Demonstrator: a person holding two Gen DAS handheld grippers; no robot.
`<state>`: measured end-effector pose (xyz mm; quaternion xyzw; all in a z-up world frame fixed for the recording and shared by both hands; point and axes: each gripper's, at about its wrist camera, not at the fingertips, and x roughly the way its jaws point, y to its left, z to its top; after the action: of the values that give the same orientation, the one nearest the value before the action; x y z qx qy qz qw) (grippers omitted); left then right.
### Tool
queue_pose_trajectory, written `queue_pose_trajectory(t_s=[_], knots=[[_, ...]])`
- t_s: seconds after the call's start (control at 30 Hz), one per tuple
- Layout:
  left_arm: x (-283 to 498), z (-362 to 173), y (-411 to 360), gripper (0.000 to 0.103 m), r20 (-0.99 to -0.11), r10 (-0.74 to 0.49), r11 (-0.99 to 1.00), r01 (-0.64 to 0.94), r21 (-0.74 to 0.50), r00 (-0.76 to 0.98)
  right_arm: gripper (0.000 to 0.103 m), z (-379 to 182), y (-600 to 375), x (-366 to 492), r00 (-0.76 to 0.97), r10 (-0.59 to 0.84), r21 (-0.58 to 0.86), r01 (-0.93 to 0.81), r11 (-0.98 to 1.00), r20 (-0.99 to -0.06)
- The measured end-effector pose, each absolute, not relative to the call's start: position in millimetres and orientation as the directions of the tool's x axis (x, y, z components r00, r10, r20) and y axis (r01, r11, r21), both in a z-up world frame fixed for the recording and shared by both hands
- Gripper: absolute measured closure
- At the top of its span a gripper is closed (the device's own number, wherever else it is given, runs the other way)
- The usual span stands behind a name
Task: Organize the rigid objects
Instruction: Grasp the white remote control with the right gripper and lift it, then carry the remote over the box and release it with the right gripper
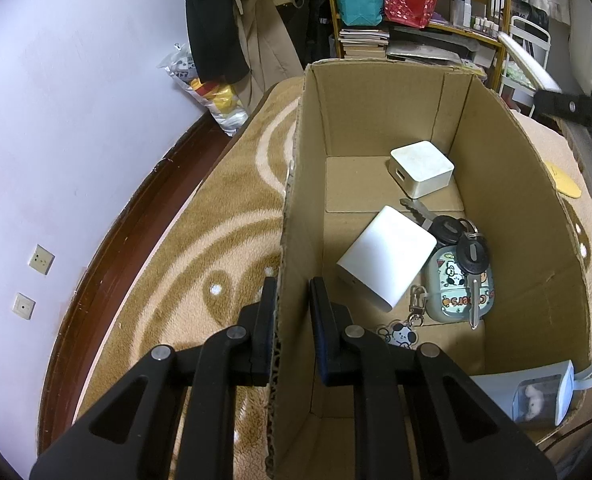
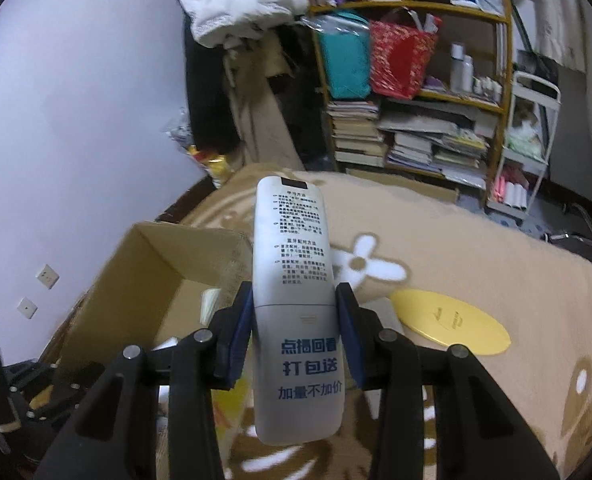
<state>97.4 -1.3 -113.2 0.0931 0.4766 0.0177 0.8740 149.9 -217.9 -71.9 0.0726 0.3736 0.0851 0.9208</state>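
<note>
An open cardboard box (image 1: 507,208) stands on a tan patterned blanket. Inside it lie a white cube charger (image 1: 421,168), a white power bank (image 1: 387,258), a bunch of black-headed keys (image 1: 455,236), a cartoon-printed case (image 1: 459,292) and a dog charm (image 1: 399,336). My left gripper (image 1: 294,292) straddles the box's left wall, one finger outside and one inside, shut on it. My right gripper (image 2: 294,296) is shut on a white remote (image 2: 292,240), printed back facing up, held in the air above the box's right side (image 2: 156,264).
A yellow oval card (image 2: 451,324) lies on the blanket (image 2: 495,248) right of the box. A pale blue object with a cord (image 1: 535,396) sits at the box's near right corner. A crowded bookshelf (image 2: 407,140) and hanging clothes stand behind; a wall runs on the left.
</note>
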Motion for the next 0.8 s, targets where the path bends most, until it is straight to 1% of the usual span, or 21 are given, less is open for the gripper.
queue_pose_trajectory(t_s=[0.13, 0.43, 0.57, 0.8], knots=[[98, -114, 0, 0.087, -0.833, 0.121, 0.982, 0.058, 0.180, 0.540, 0.060, -57, -207, 143, 0.732, 0.253, 0.212, -0.151, 0.966, -0.632], [98, -113, 1, 0.087, -0.834, 0.119, 0.983, 0.057, 0.177, 0.538, 0.060, -34, -182, 133, 0.722, 0.362, 0.272, -0.244, 0.931, -0.590], [98, -112, 0, 0.087, -0.834, 0.119, 0.983, 0.056, 0.177, 0.539, 0.060, -36, -169, 130, 0.694, 0.402, 0.298, -0.273, 0.915, -0.597], [97, -112, 1, 0.087, -0.835, 0.115, 0.984, 0.054, 0.170, 0.538, 0.060, -62, -151, 130, 0.637, 0.409, 0.291, -0.288, 0.913, -0.653]])
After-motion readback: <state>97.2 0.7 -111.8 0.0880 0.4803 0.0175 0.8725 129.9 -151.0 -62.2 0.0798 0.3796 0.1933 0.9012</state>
